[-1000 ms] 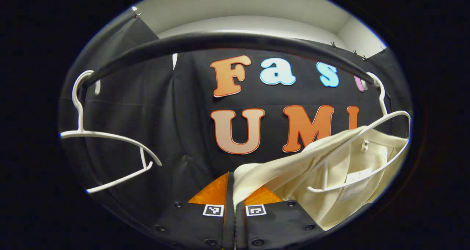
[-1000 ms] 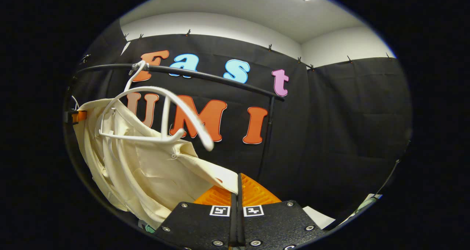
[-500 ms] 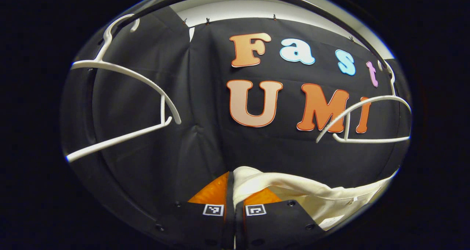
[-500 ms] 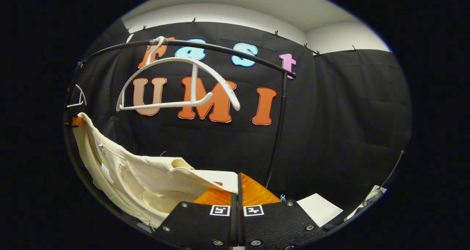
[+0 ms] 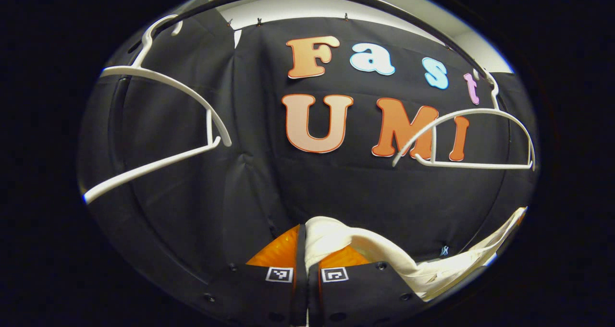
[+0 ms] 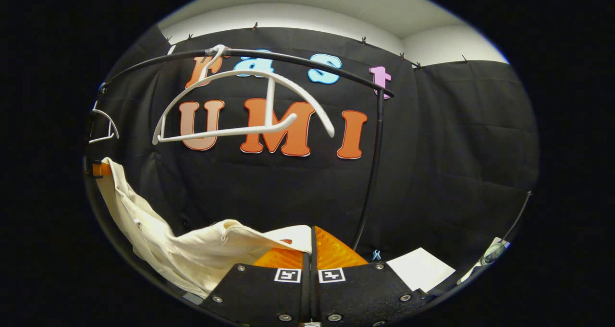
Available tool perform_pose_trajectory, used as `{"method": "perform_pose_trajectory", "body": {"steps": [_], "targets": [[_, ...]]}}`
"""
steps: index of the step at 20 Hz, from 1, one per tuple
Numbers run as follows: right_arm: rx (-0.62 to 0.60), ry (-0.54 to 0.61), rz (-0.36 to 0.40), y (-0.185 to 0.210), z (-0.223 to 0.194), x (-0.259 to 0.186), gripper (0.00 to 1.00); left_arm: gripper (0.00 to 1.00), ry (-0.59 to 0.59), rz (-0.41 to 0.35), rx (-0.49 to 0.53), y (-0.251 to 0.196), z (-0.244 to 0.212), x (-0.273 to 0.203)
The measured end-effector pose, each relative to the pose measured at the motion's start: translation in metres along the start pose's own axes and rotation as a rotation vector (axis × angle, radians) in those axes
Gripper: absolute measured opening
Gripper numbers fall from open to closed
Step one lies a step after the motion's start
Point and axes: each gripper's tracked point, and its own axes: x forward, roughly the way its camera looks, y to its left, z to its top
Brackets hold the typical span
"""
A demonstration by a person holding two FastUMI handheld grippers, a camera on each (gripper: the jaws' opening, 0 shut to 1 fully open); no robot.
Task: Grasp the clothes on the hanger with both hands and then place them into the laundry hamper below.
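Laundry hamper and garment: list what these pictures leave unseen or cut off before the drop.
- Laundry hamper: it lies below both views' lower edges, so its place under the cream garment cannot be told.
- Garment's hanging length: cut off by the lower rim in the right gripper view and by the right rim in the left gripper view.
- Left gripper and right gripper: the pinched cloth edges are hidden between the fingers.

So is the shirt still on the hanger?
Off. The hanger hangs bare on the rail, and the cream shirt droops below it, pinched by the right gripper and left gripper.
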Motion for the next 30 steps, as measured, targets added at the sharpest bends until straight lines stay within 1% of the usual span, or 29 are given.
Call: {"method": "perform_pose_trajectory", "body": {"steps": [6, 10, 13, 17, 22, 27, 28, 30], "targets": [[0.026, 0.038, 0.046, 0.026, -0.02, -0.008, 0.0, 0.07, 0.068, -0.131, 0.012, -0.062, -0.029, -0.002], [0.038, 0.067, 0.076, 0.045, -0.033, -0.016, 0.0, 0.07, 0.134, -0.22, 0.03, -0.1, -0.056, -0.02], [0.039, 0.094, 0.093, 0.052, -0.043, -0.022, 0.0, 0.07, 0.183, -0.267, 0.024, -0.132, -0.081, -0.031], [0.047, 0.138, 0.121, 0.066, -0.063, -0.03, 0.0, 0.08, 0.258, -0.313, 0.031, -0.156, -0.113, -0.038], [0.0, 0.184, 0.196, 0.089, -0.09, -0.037, 0.0, 0.08, 0.362, -0.322, 0.046, -0.16, -0.159, -0.051], [-0.003, 0.267, 0.225, 0.1, -0.128, -0.04, 0.01, 0.08, 0.46, -0.314, 0.048, -0.16, -0.199, -0.058], [-0.009, 0.282, 0.23, 0.103, -0.134, -0.04, 0.02, 0.08, 0.481, -0.312, 0.049, -0.16, -0.206, -0.058], [-0.03, 0.307, 0.237, 0.105, -0.147, -0.039, 0.03, 0.08, 0.525, -0.283, 0.067, -0.153, -0.217, -0.059]]}}
